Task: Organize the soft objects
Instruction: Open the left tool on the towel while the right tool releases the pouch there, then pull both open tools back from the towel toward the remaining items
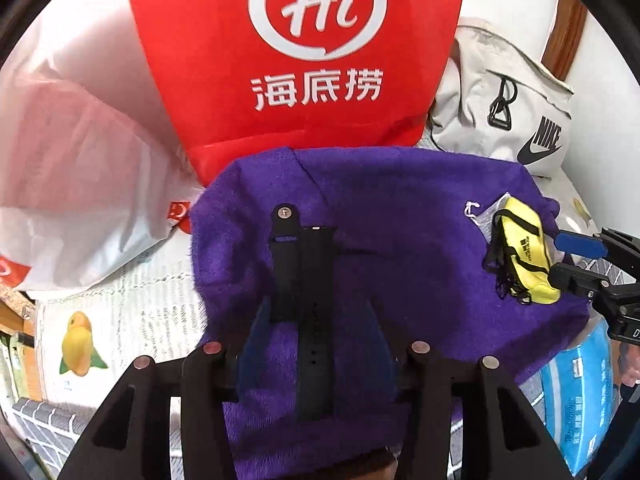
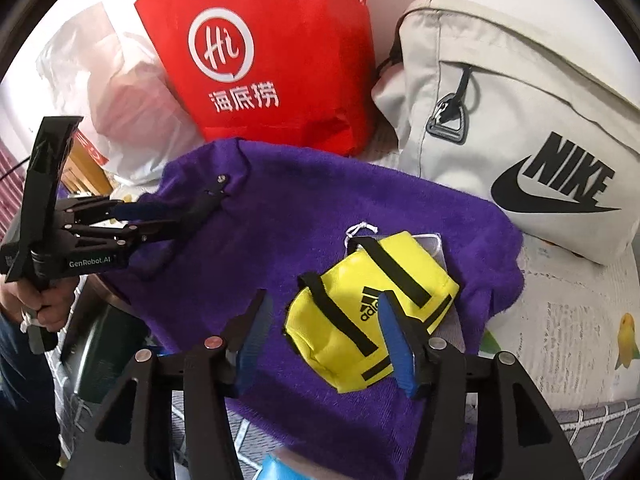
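Observation:
A purple towel point(image 1: 420, 240) lies spread over the surface. On it rests a black watch strap point(image 1: 316, 264), lengthwise between the fingers of my left gripper point(image 1: 316, 308). The blue pads stand clear of the strap, so the jaws are open. To the right on the same towel point(image 2: 280, 232) sits a yellow pouch point(image 2: 352, 304) with black straps, and under it a small clear bag with a white cord point(image 2: 434, 244). My right gripper point(image 2: 324, 294) straddles the pouch with its jaws open: the right pad is at the pouch's edge, the left pad apart from it. In the right wrist view the left gripper point(image 2: 176, 217) is at the strap point(image 2: 208, 196).
Behind the towel stand a red shopping bag point(image 1: 296, 60), a white plastic bag point(image 1: 80, 168) and a pale sports bag point(image 2: 520, 128). A printed cloth with fruit pictures point(image 1: 120, 320) covers the surface. A blue tissue pack point(image 1: 580, 392) lies at the right. A hand point(image 2: 44, 304) holds the left gripper.

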`<move>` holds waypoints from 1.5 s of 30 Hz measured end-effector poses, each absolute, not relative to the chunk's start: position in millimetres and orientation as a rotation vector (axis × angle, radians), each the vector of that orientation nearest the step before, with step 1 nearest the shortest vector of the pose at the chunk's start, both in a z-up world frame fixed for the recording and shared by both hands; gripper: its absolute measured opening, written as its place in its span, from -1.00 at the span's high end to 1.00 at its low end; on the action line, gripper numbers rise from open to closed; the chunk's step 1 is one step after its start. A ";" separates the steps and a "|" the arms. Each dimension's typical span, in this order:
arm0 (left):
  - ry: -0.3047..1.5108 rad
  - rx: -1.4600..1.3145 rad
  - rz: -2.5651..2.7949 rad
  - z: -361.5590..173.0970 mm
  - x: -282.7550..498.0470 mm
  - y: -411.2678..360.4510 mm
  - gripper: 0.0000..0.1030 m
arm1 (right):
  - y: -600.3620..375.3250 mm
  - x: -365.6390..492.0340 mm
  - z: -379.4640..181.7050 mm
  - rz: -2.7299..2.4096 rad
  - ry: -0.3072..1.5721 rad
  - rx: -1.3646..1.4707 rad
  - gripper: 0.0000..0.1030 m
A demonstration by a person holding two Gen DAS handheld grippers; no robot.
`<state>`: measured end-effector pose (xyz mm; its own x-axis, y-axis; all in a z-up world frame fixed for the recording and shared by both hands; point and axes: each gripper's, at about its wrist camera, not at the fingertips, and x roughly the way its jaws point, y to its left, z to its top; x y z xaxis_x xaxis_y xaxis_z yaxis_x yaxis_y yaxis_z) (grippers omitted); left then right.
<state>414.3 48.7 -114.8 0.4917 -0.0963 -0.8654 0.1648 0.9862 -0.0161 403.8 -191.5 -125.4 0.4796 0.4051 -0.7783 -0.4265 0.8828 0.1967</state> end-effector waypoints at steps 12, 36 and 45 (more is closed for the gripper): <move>1.002 0.091 -0.121 -71.5 345.1 51.4 0.10 | -207.6 335.3 -83.8 0.471 0.861 0.016 -0.06; 0.986 0.016 -0.290 -75.1 182.5 0.3 -0.35 | -227.7 172.4 -70.9 0.473 0.833 0.027 -0.07; 1.001 -0.001 -0.352 -93.9 165.9 -14.5 -0.43 | -236.0 153.9 -87.9 0.462 0.854 0.050 -0.11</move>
